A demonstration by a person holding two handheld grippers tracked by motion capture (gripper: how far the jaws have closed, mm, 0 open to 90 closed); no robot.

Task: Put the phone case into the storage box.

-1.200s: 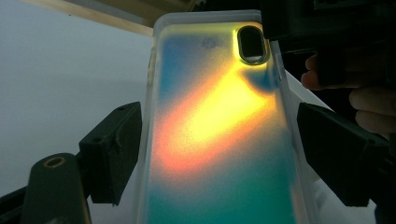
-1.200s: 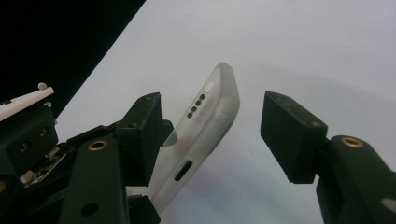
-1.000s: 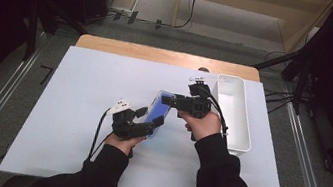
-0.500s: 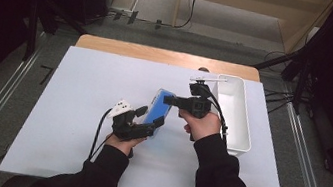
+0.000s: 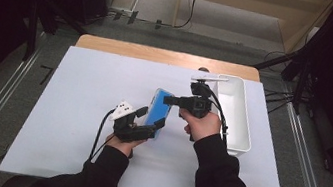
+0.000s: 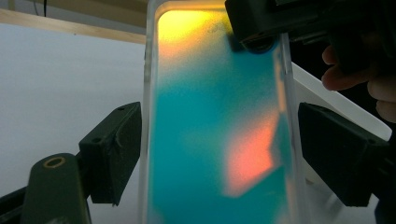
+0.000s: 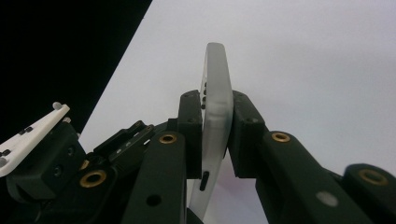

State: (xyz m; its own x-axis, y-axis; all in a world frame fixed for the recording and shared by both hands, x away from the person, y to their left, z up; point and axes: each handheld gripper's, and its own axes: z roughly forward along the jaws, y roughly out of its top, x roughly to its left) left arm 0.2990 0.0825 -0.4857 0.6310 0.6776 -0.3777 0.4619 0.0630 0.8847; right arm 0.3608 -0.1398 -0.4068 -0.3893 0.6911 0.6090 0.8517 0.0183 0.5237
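A phone in a clear case [image 5: 156, 108], its back glowing teal, orange and yellow [image 6: 215, 130], is held tilted above the white table. My left gripper [image 5: 151, 120] spans the phone's width near its lower end, with a pad against each long side [image 6: 219, 154]. My right gripper [image 5: 168, 100] comes in from the right at the phone's upper end. Its jaws have just been closing, and the pads now pinch the thin edge of the case [image 7: 217, 88] from both faces [image 7: 217, 114]. In the left gripper view, the right gripper [image 6: 254, 28] grips the phone's top right corner.
A white oblong tray [image 5: 240, 135] stands at the right side of the white table sheet [image 5: 79, 90], just behind the right hand. A wooden table edge [image 5: 160, 54] runs along the back. Dark stands and cables flank the table.
The right gripper's jaws have closed onto the upper end of the phone. Both hands and the phone have stayed about where they were.
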